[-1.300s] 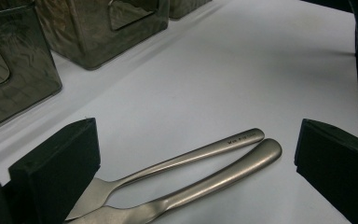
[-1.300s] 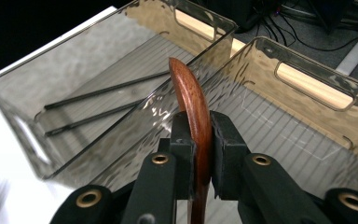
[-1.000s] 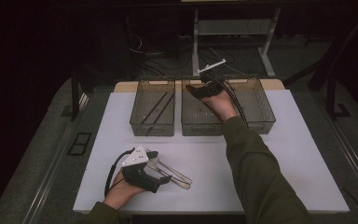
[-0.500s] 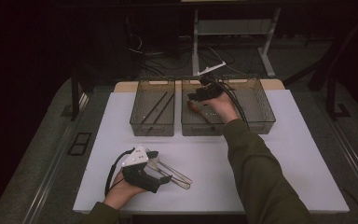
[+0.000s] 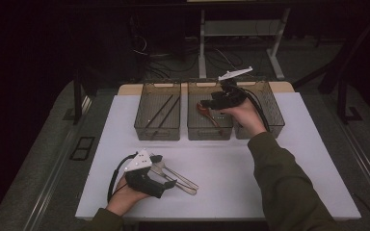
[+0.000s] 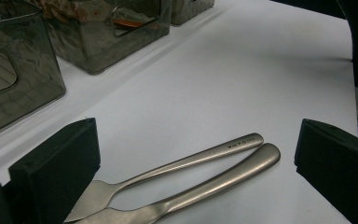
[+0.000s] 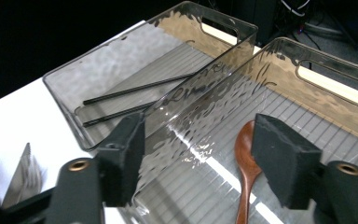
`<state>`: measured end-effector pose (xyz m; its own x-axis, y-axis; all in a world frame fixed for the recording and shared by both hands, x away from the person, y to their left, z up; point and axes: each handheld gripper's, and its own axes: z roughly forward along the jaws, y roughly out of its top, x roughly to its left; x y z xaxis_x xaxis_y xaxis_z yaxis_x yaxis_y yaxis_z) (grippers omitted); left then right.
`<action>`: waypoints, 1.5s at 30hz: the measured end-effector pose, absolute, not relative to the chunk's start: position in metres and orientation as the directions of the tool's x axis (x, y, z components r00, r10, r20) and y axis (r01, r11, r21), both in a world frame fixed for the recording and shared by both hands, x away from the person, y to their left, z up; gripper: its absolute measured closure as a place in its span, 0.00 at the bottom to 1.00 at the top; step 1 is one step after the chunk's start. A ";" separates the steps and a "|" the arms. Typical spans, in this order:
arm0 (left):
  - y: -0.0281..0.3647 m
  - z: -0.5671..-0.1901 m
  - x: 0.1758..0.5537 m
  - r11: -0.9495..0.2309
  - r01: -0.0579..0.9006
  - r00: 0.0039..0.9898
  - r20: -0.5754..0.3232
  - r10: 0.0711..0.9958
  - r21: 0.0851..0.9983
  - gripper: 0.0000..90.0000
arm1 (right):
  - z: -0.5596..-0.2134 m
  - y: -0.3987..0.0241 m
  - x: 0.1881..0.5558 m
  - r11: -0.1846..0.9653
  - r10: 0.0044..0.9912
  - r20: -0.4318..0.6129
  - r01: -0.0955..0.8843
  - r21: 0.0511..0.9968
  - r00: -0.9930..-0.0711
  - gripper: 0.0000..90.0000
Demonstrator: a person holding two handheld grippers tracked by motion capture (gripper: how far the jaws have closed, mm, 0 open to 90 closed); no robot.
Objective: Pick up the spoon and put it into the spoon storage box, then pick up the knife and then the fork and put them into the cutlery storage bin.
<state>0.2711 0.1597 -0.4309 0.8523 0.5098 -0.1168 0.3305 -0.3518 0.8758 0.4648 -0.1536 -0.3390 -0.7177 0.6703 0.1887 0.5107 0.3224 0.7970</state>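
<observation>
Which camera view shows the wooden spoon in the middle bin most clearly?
The right gripper view: the wooden spoon lies close on the ribbed floor of the middle bin, bowl and handle plain. The high view shows it small and reddish; the left gripper view gives a faint orange glimpse through the wall.

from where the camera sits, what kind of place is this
Probably a lab or workshop bench set up for cutlery sorting: a white table top, three clear bins, and cables with metal stand legs on the dark floor behind.
</observation>
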 end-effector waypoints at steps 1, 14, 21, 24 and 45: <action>0.160 -0.431 0.271 -0.352 0.329 0.852 -0.115 0.510 0.876 0.00 | -0.338 -0.156 0.461 0.320 0.669 0.187 0.505 0.801 -0.720 0.37; 0.160 -0.431 0.273 -0.352 0.330 0.853 -0.118 0.508 0.876 0.00 | -0.349 -0.190 0.410 0.265 0.631 0.208 0.459 0.848 -0.748 0.33; 0.158 -0.430 0.272 -0.357 0.327 0.853 -0.110 0.510 0.875 0.00 | -0.363 -0.209 0.384 0.263 0.637 0.194 0.447 0.855 -0.746 0.32; 0.158 -0.430 0.272 -0.360 0.327 0.853 -0.109 0.511 0.874 0.00 | -0.368 -0.216 0.373 0.267 0.642 0.184 0.441 0.857 -0.745 0.31; 0.164 -0.424 0.272 -0.375 0.321 0.851 -0.090 0.518 0.870 0.04 | -0.413 -0.278 0.294 0.242 0.698 0.162 0.443 0.863 -0.698 0.24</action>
